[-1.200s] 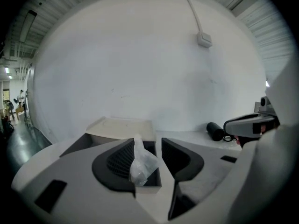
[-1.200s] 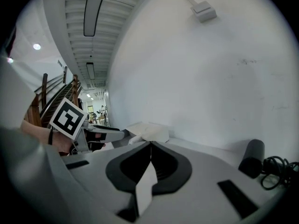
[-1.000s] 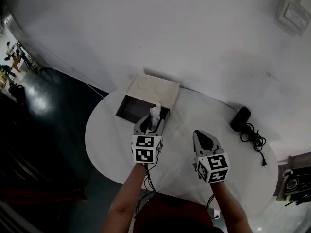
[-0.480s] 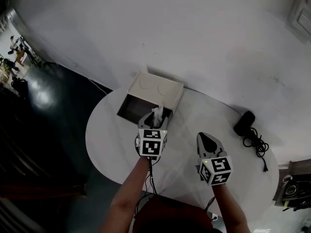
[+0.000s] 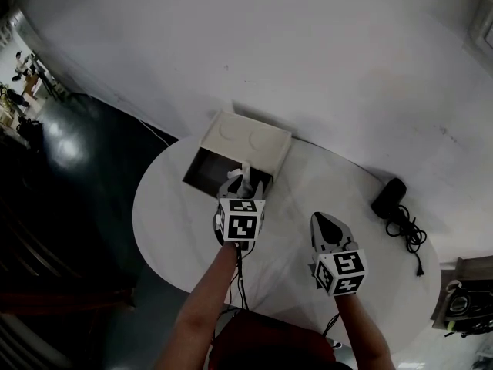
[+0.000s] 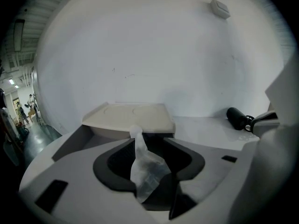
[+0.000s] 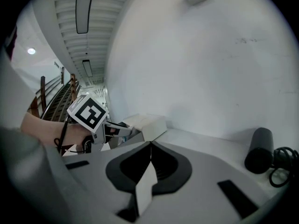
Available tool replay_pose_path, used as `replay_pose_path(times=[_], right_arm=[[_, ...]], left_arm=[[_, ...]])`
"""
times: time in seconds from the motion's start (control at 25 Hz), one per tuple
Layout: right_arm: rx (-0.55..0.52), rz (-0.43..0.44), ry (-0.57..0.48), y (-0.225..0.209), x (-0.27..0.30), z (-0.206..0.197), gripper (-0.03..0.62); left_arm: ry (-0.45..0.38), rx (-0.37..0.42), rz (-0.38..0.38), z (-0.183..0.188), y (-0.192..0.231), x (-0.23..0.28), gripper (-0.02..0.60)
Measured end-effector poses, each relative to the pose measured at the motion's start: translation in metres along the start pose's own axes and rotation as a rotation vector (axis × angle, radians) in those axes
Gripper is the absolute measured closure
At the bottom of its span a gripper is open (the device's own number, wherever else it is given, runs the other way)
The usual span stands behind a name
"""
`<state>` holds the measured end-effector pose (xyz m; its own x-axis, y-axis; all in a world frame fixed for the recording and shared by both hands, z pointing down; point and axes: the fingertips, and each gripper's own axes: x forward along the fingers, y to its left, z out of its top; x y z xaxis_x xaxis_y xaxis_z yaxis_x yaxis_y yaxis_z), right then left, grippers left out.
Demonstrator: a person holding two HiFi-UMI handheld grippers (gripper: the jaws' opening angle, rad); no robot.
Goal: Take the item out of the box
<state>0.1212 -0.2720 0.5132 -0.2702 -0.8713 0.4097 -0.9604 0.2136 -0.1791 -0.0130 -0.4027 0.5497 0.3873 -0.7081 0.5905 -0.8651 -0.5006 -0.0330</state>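
Within the spread left claw (image 6: 149, 139) stands a crumpled white pouch (image 6: 147, 169); probably light and limp, so pinch its bulky middle. The right claw (image 7: 150, 146) sits closed, empty.

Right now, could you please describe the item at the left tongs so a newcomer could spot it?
On the round white table, find the open box by the wall. At its near side, between the open left tongs, stands a small crumpled bag with a twisted top, translucent, unlike the rigid box.

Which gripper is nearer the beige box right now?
Left. The left gripper is at the open front of the box, a clear plastic bag between its parted jaws. The right gripper, jaws together, is over the table, nearer the person.
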Motion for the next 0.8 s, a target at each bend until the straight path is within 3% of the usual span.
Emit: replay_pose_path(times=[0.12,0.24,0.44,0.8], right_arm=[[0.002,0.002,0.005,0.000,0.002,-0.001,0.580],[0.002,0.003,0.008,0.000,0.004,-0.001,0.580],[0.002,0.006,0.010,0.001,0.005,-0.001,0.580],[-0.002,-0.001,0.011,0.001,0.004,0.000,0.580]], left_arm=[[0.020,-0.011,0.011,-0.001,0.004,0.002,0.393],[0.041,-0.032,0.038,-0.002,0.011,0.003,0.456],[0.067,-0.037,0.059,-0.004,0.015,0.004,0.502],[0.060,-0.037,0.057,-0.004,0.017,0.002,0.526]])
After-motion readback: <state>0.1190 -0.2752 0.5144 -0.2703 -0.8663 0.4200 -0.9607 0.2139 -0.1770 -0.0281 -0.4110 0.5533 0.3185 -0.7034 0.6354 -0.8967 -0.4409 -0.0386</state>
